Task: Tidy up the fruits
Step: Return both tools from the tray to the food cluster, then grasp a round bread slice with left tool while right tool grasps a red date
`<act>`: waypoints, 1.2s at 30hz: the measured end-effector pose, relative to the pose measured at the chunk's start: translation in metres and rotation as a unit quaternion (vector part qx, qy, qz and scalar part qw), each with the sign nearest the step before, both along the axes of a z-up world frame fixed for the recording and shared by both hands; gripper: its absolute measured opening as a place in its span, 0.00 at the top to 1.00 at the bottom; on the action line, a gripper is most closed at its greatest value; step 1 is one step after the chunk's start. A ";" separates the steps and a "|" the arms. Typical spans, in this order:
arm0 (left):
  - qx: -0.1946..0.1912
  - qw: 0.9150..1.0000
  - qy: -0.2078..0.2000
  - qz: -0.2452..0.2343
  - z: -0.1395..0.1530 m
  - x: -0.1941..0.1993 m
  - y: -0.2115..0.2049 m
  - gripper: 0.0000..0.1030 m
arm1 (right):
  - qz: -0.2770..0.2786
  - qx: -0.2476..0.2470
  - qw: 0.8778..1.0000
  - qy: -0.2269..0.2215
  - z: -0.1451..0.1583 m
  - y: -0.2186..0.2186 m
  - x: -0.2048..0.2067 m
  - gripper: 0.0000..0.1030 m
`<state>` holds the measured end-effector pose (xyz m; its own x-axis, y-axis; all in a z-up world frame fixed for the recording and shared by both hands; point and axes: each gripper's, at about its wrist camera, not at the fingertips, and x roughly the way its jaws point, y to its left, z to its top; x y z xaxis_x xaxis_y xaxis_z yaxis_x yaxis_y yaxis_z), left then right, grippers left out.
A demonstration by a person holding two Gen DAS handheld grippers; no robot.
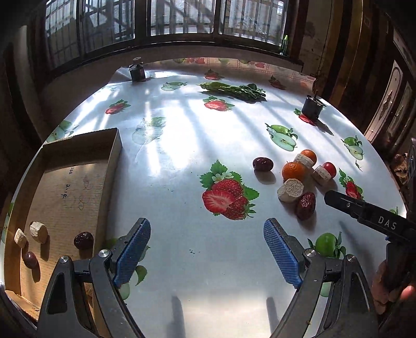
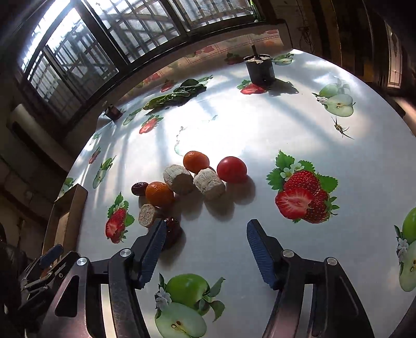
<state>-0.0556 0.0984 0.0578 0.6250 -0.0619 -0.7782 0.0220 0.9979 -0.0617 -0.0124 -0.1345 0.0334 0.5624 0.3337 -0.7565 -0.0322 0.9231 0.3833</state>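
Box (image 1: pixel 78 161) at 9 o'clock is holding 4 pieces | 8 are waiting at 2 o'clock | left gripper (image 1: pixel 208 249) and right gripper (image 2: pixel 205 249) are hovering spread, empty | roughly 1/3 done

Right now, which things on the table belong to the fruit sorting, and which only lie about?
For the job: cardboard box, loose red dates, two oranges, tomato, pale cut chunks.

Lying about: leafy greens, two dark jars.

We stood by a barred window (image 1: pixel 166 18).
Sunlight striped our fruit-printed tablecloth (image 1: pixel 182 145); dark wooden panels (image 1: pixel 345 52) lined the wall.
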 end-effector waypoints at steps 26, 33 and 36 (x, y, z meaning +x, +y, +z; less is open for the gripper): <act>-0.042 0.988 0.039 -0.141 -0.040 0.067 -0.065 0.57 | 0.019 -0.069 0.997 -0.020 -0.012 0.005 0.021 0.46; -0.054 0.983 0.034 -0.170 -0.041 0.068 -0.073 0.57 | 0.017 -0.068 0.997 -0.027 -0.012 0.005 0.017 0.67; -0.054 0.981 0.025 -0.187 -0.040 0.065 -0.080 0.55 | 0.006 -0.072 0.997 -0.028 -0.011 -0.002 0.014 0.67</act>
<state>0.0099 0.0184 0.0183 0.5036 -0.3626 -0.7841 0.3790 0.9084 -0.1767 0.0013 -0.1368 0.0220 0.6018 0.2309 -0.7645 -0.0602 0.9677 0.2449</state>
